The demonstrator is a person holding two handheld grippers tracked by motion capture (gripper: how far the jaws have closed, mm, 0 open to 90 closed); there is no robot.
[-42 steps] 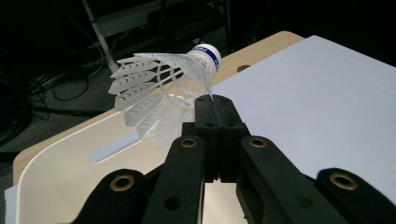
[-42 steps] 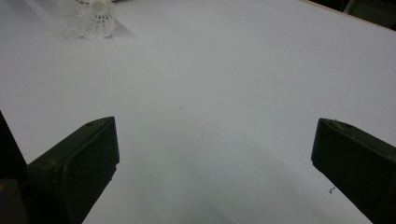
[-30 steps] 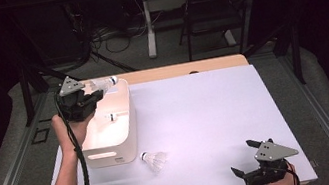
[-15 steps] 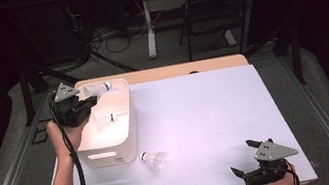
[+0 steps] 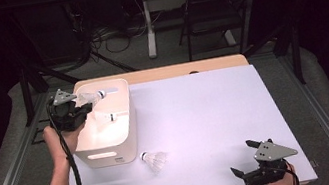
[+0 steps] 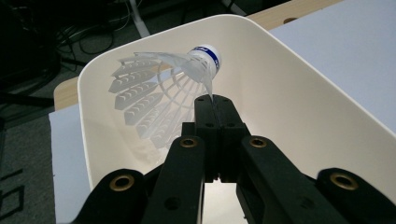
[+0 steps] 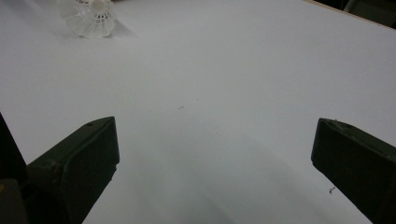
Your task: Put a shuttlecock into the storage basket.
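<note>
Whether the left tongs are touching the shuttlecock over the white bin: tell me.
Touching. In the left gripper view the left tongs are shut on a skirt edge of the shuttlecock, pinching it above the white bin.

High view: fixed camera above the near edge of the bench (image 5: 207,116), facing forward and down, far enough to take in the whole white surface. Left gripper view: camera riding close behind its own jaws, looking along them into the white bin (image 6: 289,93), also seen at the bench's left in the high view (image 5: 123,130). Right gripper view: low over the bench, facing a loose shuttlecock (image 7: 91,17), shared with the high view (image 5: 155,160).
</note>
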